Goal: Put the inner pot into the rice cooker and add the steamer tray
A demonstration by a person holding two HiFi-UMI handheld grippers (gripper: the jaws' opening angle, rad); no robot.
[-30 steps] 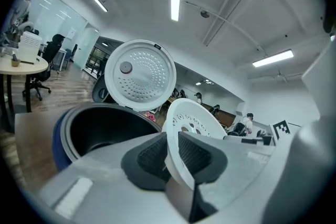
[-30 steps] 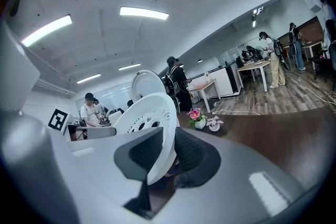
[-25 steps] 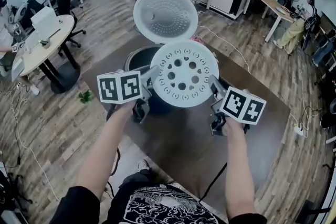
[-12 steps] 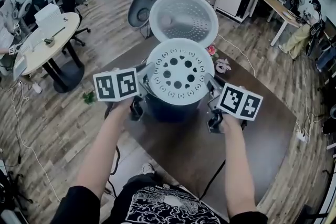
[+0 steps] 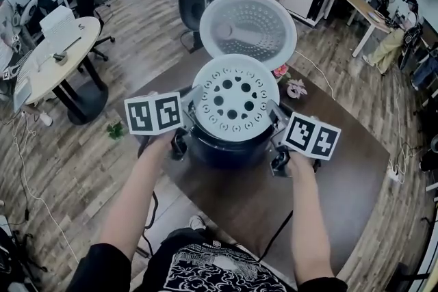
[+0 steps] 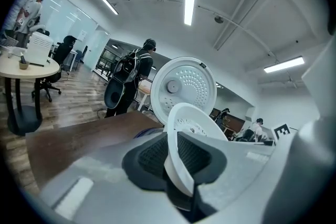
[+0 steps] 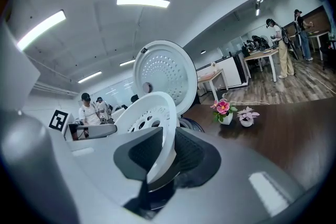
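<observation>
Brown table (image 5: 328, 167), open office behind. Steamer tray (image 5: 235, 96) sits level just over the mouth of the rice cooker (image 5: 226, 147), lid (image 5: 248, 25) upright behind. Left gripper (image 5: 189, 111) and right gripper (image 5: 274, 118) each clamp its thin rim on opposite sides. Judgement: light, stiff, smooth plastic; the rim grip suits it but could slip if tilted. Tray is empty and hides the cooker's interior, so the inner pot cannot be seen.

White, hole-patterned steamer tray (image 5: 235, 94); dark rice cooker (image 5: 226, 150)
</observation>
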